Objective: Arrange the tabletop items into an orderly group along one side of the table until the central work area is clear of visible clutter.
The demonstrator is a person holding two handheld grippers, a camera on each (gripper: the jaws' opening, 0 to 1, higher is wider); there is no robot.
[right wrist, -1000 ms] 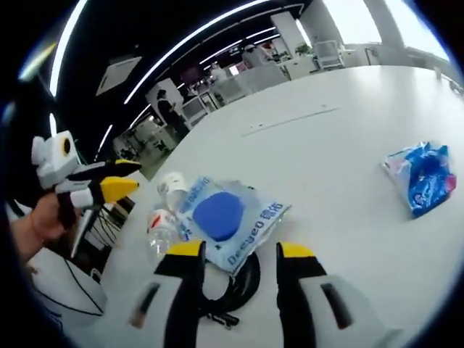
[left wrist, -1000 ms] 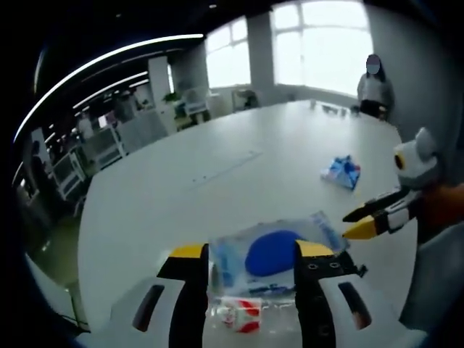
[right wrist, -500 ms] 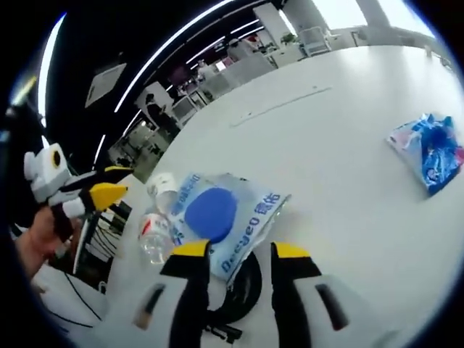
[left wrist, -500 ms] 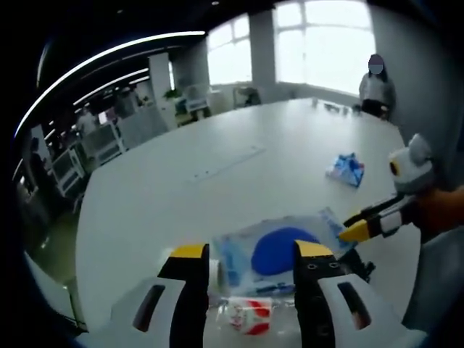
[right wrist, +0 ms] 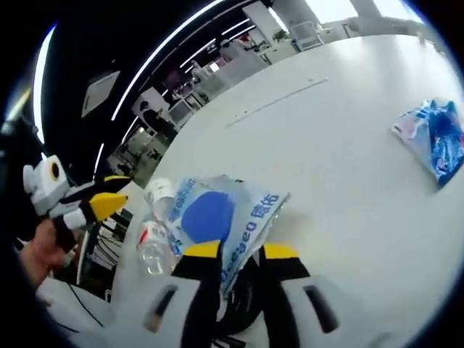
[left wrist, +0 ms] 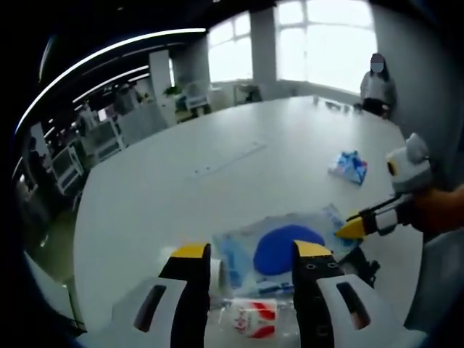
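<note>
I am easing my right gripper (right wrist: 239, 251), jaws narrowed, onto the near edge of the blue-and-clear packet (right wrist: 217, 217); I am aiming to pinch only film, not the black cable (right wrist: 243, 293) beneath. My left gripper (left wrist: 246, 250) is hovering wide over the bottle (left wrist: 250, 319). Farther across the counter (right wrist: 326, 145), the small blue pouch (right wrist: 435, 138) is waiting.

I see a person (left wrist: 375, 85) standing at the far end of the white table (left wrist: 217, 181), bright windows (left wrist: 319, 40) behind them. Beyond its other edge, desks and chairs (right wrist: 239, 61) sit under long ceiling lights (right wrist: 174, 36).
</note>
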